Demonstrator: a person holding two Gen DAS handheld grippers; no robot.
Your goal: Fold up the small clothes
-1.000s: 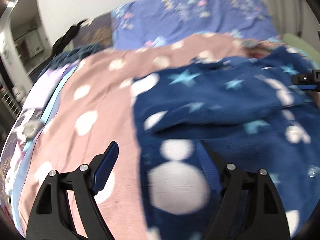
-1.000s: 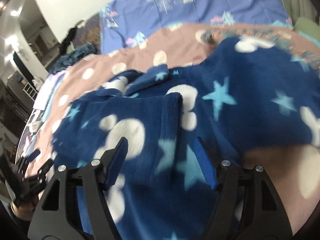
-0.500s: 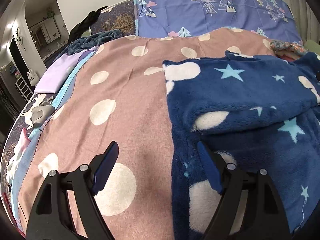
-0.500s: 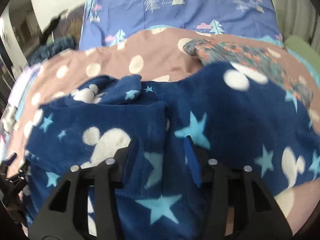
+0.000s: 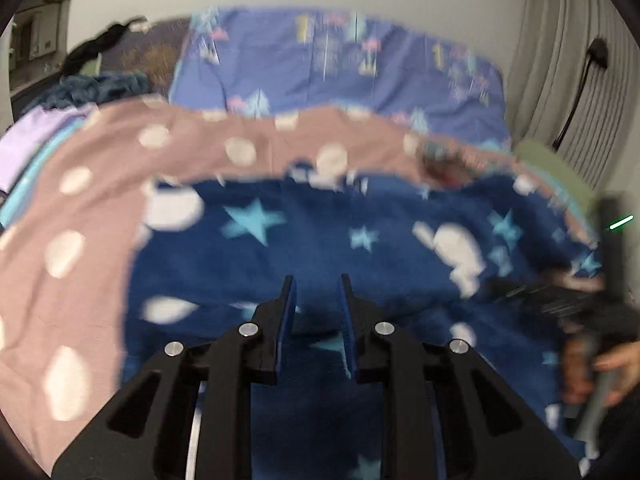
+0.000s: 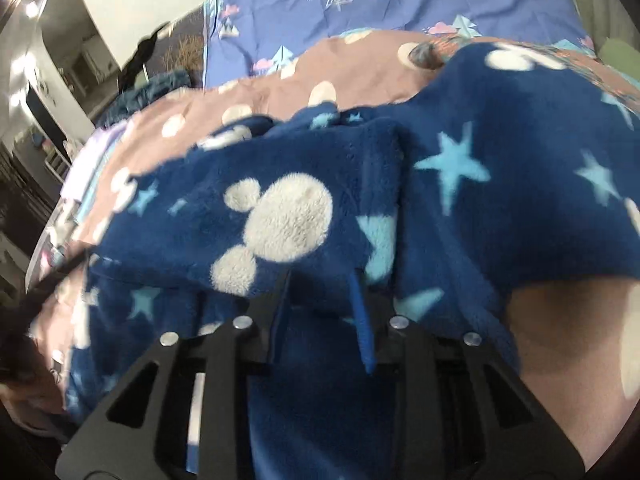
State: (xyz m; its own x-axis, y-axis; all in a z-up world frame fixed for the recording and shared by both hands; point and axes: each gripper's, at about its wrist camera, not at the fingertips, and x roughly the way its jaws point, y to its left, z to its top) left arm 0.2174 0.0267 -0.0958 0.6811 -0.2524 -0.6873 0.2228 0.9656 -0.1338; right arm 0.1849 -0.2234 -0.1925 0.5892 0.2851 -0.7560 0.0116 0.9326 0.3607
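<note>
A navy fleece garment (image 5: 340, 240) with light-blue stars and white mouse-head shapes lies on a pink polka-dot bedspread (image 5: 80, 208). My left gripper (image 5: 316, 284) has its jaws closed to a narrow gap on a fold of the fleece at the near edge. In the right wrist view the same garment (image 6: 288, 208) is bunched and folded over. My right gripper (image 6: 320, 280) is shut on a thick fold of it, the fabric covering the fingertips. The right gripper and the hand holding it show blurred at the right of the left wrist view (image 5: 592, 344).
A blue tree-print pillow (image 5: 340, 68) lies at the head of the bed. A floral cloth (image 6: 432, 50) lies beyond the garment. Dark clothes (image 5: 100, 84) and lilac fabric (image 5: 24, 148) lie at the far left. A ribbed wall (image 5: 568, 60) is on the right.
Both grippers went from wide open to closed on folds of the navy fleece. The left gripper moved right onto the garment. The right gripper has lifted its fold.
</note>
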